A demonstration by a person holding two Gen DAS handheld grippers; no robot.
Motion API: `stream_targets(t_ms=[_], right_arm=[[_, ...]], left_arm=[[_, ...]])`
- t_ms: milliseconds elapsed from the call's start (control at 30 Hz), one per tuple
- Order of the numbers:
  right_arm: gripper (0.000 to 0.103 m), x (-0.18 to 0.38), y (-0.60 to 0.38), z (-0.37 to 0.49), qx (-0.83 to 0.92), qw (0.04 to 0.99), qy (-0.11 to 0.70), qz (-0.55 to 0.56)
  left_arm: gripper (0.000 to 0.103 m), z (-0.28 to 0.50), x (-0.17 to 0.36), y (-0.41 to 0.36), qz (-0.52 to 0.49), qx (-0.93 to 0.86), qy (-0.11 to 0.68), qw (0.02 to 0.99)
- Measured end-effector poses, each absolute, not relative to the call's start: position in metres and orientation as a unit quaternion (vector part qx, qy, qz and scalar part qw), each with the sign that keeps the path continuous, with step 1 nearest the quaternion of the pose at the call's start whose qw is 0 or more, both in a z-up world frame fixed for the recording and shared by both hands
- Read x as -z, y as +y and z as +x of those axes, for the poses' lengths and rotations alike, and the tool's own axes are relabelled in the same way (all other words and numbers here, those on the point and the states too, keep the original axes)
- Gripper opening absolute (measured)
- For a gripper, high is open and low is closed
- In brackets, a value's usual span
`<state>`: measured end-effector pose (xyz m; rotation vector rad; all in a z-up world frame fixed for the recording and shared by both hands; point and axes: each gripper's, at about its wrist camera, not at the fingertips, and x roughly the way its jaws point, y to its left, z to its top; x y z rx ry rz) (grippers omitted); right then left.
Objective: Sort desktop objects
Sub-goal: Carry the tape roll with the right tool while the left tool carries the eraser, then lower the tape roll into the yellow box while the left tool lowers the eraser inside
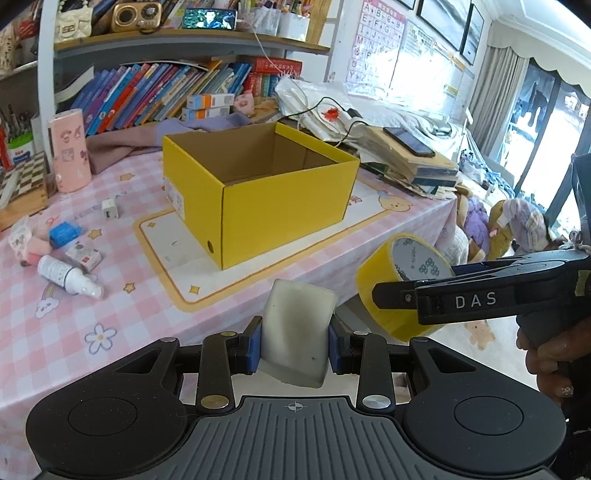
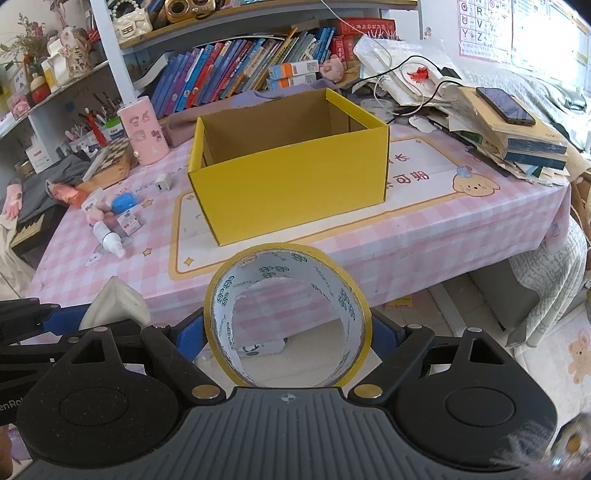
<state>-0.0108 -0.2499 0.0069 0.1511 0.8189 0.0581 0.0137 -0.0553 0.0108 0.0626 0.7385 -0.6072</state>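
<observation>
Pink-and-white checked cloth (image 2: 424, 236) covers the desk, with a cream, orange-bordered cartoon mat (image 2: 192, 258) laid over its middle. On that mat stands an open yellow cardboard box (image 2: 291, 184), its brown inside empty as far as can be seen. Behind it a row of leaning books (image 2: 229, 70) fills the back of the desk under a wooden shelf (image 1: 184, 40), which carries a gold radio (image 1: 136, 16) and a lit phone (image 1: 209, 18). A pink cylindrical holder (image 2: 143, 131) stands left of the box, next to a chessboard (image 2: 110, 155). Small items lie scattered at the left end of the cloth: a white charger plug (image 1: 110, 209), a blue block (image 1: 64, 233), a small red-and-white carton (image 1: 84, 258) and a white spray bottle (image 1: 68, 280) on its side. To the right, a stack of papers and books (image 2: 517, 140) bears a dark phone (image 2: 505, 106), with cables trailing from it. An alphabet poster (image 1: 376, 40) hangs on the wall, and curtained windows (image 1: 509, 92) brighten the room's right side.

Short of the desk's near edge, the left gripper (image 1: 294, 350) is clamped on a worn white eraser-like block (image 1: 297, 332). Beside it, the right gripper (image 2: 288, 336) grips a roll of yellow tape (image 2: 288, 317) across its width, the roll's hole facing the camera.
</observation>
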Motion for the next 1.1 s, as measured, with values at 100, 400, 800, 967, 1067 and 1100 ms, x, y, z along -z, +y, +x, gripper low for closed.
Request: stream_targets(t_ms=[100,400,800,967,1067,1100], right_arm=[[0.086,-0.007,-0.253,-0.001,-0.032,0.914,0.398,0.069],[0.086,-0.005,-0.264,0.023,-0.04,0.914,0.398,0.065],[0.086,-0.014,-0.295,0.064,-0.044,0.922,0.379,0.068],[0.086,-0.03,-0.305,0.082,-0.052,0.937,0.342,0.045],[0.086,-0.038,-0.31,0.094,-0.066,0.943,0.325,0.029],[0.086,-0.041,-0.311,0.098,-0.072,0.944,0.321,0.023]], left_arm=[[0.033,0.02,-0.013,-0.062,0.037,0.291,0.349,0.89],[0.033,0.047,-0.016,-0.078,0.035,0.298,0.356,0.885],[0.033,0.082,-0.036,-0.112,0.034,0.314,0.335,0.887],[0.033,0.098,-0.049,-0.127,0.028,0.314,0.318,0.894],[0.033,0.108,-0.056,-0.133,0.014,0.306,0.312,0.9],[0.033,0.112,-0.058,-0.134,0.009,0.301,0.31,0.902]])
